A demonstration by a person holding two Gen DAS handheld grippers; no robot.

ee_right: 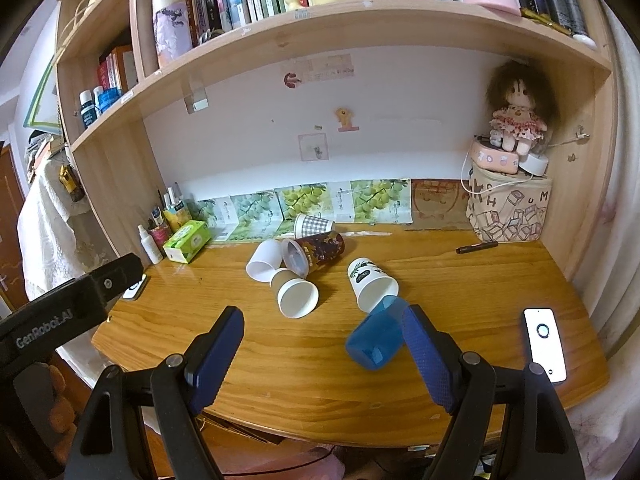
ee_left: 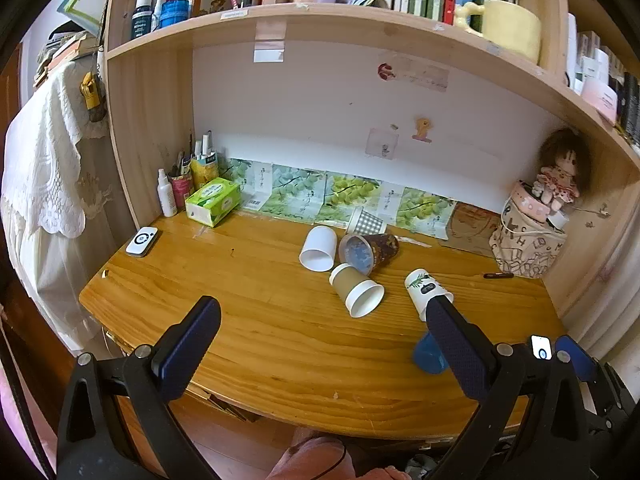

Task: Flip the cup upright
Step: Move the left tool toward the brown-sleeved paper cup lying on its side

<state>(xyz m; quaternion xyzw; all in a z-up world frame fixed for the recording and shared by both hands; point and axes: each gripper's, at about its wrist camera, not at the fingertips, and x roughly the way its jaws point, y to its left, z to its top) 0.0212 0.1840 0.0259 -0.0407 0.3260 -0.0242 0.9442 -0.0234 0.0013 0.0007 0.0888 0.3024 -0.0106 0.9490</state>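
Both the left tool (ee_left: 322,334) and right tool (ee_right: 324,334) are spread, gripping nothing. On the tabletop (ee_right: 280,352), a blue cup (ee_right: 374,340) lies tipped just beside the right tool.

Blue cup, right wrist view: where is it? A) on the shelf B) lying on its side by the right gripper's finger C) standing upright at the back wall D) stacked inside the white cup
B: the blue cup lies tipped on the desk just beside the open right gripper, near its right-hand finger, in front of the leaf-print cup.
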